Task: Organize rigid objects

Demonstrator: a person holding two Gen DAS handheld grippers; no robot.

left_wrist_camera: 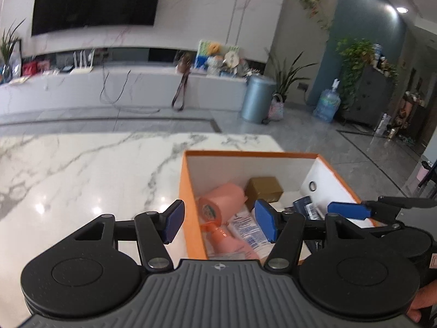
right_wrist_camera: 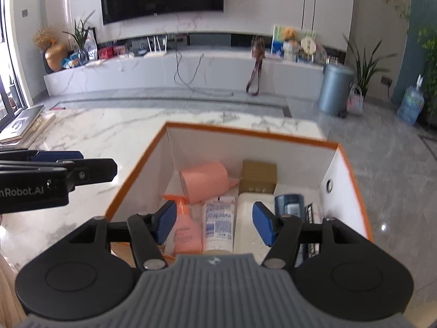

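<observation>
The white marble bench point(right_wrist_camera: 90, 136) carries an orange-rimmed cardboard box point(right_wrist_camera: 352, 175) at 12 o'clock. Inside lie a pink cylindrical container point(right_wrist_camera: 204, 181), white tube point(right_wrist_camera: 220, 221), pink spray bottle point(right_wrist_camera: 185, 229) and gold carton point(right_wrist_camera: 258, 176). Left tongs point(left_wrist_camera: 218, 220) and right tongs point(right_wrist_camera: 214, 222) both gape wide, empty.

Dark blue packet point(right_wrist_camera: 289, 205): label blurred, unreadable. Striped item point(right_wrist_camera: 310, 213) at 3 o'clock of it: partly hidden behind gripper linkage.
</observation>
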